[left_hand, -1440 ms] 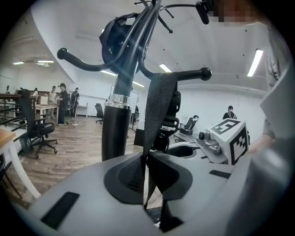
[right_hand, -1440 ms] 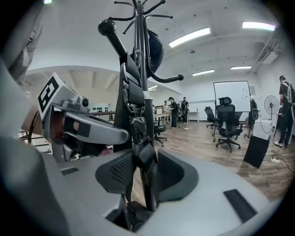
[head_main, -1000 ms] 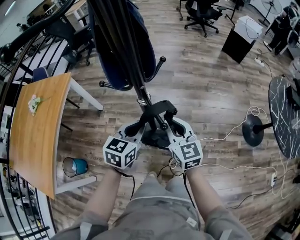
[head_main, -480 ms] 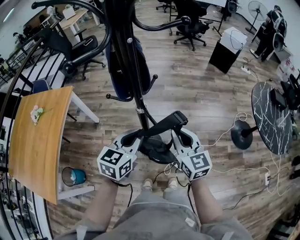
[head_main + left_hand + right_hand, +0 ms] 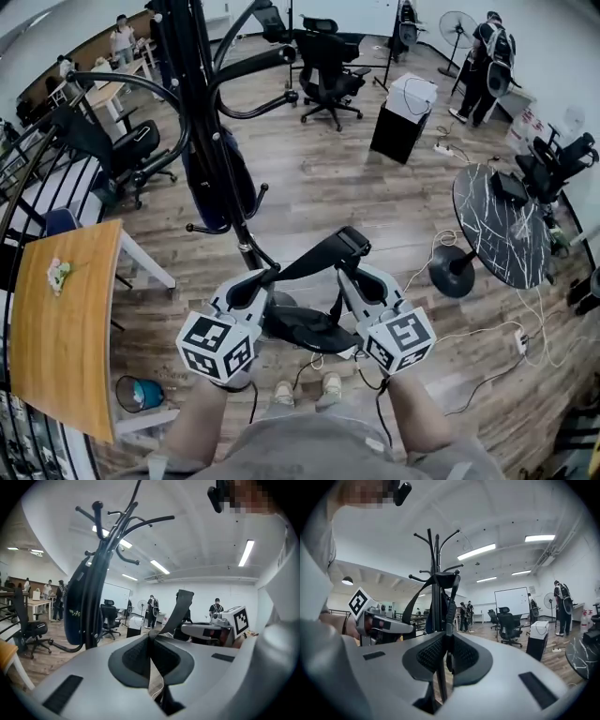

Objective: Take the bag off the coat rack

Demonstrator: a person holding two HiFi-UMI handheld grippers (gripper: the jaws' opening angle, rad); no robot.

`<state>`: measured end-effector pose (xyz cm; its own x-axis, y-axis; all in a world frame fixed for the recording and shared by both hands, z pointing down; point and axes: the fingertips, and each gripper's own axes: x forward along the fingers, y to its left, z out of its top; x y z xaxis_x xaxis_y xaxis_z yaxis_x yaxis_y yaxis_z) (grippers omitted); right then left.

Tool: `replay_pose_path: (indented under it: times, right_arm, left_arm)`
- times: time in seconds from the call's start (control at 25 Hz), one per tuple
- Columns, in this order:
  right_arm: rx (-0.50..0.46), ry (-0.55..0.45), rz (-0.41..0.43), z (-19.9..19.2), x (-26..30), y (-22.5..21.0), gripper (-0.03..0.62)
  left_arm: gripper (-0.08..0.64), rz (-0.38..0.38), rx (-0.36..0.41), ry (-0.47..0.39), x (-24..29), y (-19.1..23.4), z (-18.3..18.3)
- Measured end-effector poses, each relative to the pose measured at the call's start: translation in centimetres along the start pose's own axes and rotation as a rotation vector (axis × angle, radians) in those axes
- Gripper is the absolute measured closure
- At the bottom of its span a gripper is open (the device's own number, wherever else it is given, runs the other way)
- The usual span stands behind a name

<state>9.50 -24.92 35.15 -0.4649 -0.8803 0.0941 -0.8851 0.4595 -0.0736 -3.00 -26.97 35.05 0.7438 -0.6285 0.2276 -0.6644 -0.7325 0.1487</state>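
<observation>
A dark blue bag (image 5: 220,178) hangs on the black coat rack (image 5: 202,103), up and left of my hands. A black strap (image 5: 319,258) runs taut between both grippers and peaks at a padded part. The left gripper (image 5: 269,275) is shut on one end of the strap, the right gripper (image 5: 342,269) on the other. In the left gripper view the strap (image 5: 180,611) rises from the closed jaws (image 5: 150,641), with the bag (image 5: 75,616) to the left. In the right gripper view the strap (image 5: 449,602) climbs from the jaws (image 5: 446,644) in front of the rack (image 5: 436,564). Where the strap joins the bag is hidden.
The rack's dark base (image 5: 300,326) lies under my hands. A wooden table (image 5: 56,337) and a teal cup (image 5: 139,394) are at the left. A round marble table (image 5: 502,230), floor cables (image 5: 487,330), office chairs (image 5: 328,66) and a black cabinet (image 5: 401,117) stand further off.
Both grippers have kept their hold on the strap and drawn it up and out, away from the rack. They stand a little wider apart, and more of the room shows.
</observation>
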Motion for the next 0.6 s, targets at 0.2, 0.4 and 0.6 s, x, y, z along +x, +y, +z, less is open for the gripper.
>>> replay_pose_path:
  times: [0.2,0.4,0.6]
  right_arm:
    - [-0.019,-0.019,-0.098,3.7,-5.1,-1.5,0.538]
    - [-0.067,-0.019,-0.205,5.7,-10.7,-2.9,0.538]
    - [-0.076,-0.011,-0.332,6.1,-16.0,-4.5,0.540]
  left_arm:
    - [0.543,-0.128,0.034,-0.062,0.9,-5.0,3.4]
    - [0.543,-0.261,0.046,-0.112,3.0,-9.6,5.9]
    - [0.543,-0.382,0.086,-0.114,5.2,-14.7,6.7]
